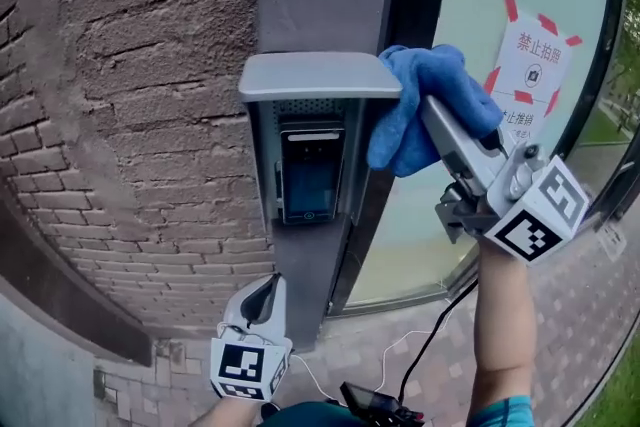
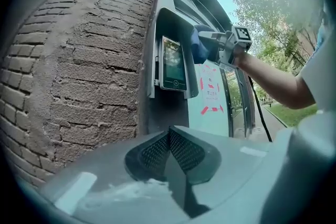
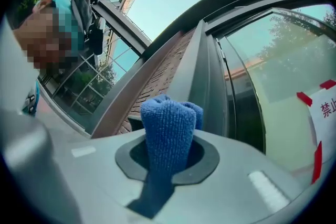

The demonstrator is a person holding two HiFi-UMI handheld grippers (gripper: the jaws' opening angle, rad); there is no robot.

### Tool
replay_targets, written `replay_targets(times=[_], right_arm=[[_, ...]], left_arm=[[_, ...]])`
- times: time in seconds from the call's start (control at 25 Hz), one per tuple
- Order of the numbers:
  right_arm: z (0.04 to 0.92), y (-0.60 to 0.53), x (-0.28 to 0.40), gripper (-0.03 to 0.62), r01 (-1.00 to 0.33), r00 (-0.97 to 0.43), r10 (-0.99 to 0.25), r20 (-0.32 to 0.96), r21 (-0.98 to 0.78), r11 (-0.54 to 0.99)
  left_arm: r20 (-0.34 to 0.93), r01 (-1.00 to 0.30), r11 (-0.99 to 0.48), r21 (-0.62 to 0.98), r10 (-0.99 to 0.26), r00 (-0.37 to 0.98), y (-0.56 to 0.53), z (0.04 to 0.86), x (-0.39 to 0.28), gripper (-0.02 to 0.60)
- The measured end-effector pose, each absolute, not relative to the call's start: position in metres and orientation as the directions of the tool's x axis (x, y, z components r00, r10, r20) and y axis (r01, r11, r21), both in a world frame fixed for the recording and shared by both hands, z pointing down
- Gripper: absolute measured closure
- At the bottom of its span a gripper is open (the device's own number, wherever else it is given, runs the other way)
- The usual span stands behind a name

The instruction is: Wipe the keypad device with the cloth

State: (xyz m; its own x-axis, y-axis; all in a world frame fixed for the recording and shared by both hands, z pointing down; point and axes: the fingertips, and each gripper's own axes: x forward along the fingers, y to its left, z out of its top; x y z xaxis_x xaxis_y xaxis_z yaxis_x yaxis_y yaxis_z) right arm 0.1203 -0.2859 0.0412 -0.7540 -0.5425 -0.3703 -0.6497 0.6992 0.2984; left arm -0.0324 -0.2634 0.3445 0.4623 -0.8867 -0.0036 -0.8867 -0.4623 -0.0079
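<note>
The keypad device (image 1: 310, 170) is a dark screen panel set in a grey hooded housing (image 1: 318, 77) on a grey pillar; it also shows in the left gripper view (image 2: 173, 64). My right gripper (image 1: 432, 115) is shut on a blue cloth (image 1: 425, 105), held up against the right side of the hood. In the right gripper view the cloth (image 3: 168, 131) sticks up from between the jaws. My left gripper (image 1: 262, 298) hangs low below the device, shut with nothing in it (image 2: 169, 149).
A rough brick wall (image 1: 130, 115) fills the left. Right of the pillar is a glass door (image 1: 470, 5) with a red-and-white notice (image 1: 533, 65). A black cable (image 1: 430, 345) hangs below my right arm. Paved ground lies beneath.
</note>
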Motion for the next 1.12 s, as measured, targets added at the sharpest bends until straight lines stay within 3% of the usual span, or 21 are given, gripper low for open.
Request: replay_targets(times=[0.84, 0.96, 1.12], right_arm=[[0.252, -0.308, 0.111, 0.547, -0.651, -0.712, -0.699, 0.064, 0.311, 0.692], [0.232, -0.305, 0.122, 0.547, -0.684, -0.678, -0.734, 0.033, 0.335, 0.648], [0.124, -0.277, 0.135, 0.548, -0.746, -0.637, -0.747, -0.189, 0.394, 0.537]], left_arm=[[0.02, -0.847, -0.531, -0.004, -0.847, 0.531, -0.276, 0.354, -0.012, 0.588], [0.014, -0.848, -0.529, -0.004, -0.848, 0.529, -0.276, 0.348, -0.017, 0.588], [-0.006, -0.857, -0.515, -0.003, -0.857, 0.515, -0.279, 0.338, -0.028, 0.588]])
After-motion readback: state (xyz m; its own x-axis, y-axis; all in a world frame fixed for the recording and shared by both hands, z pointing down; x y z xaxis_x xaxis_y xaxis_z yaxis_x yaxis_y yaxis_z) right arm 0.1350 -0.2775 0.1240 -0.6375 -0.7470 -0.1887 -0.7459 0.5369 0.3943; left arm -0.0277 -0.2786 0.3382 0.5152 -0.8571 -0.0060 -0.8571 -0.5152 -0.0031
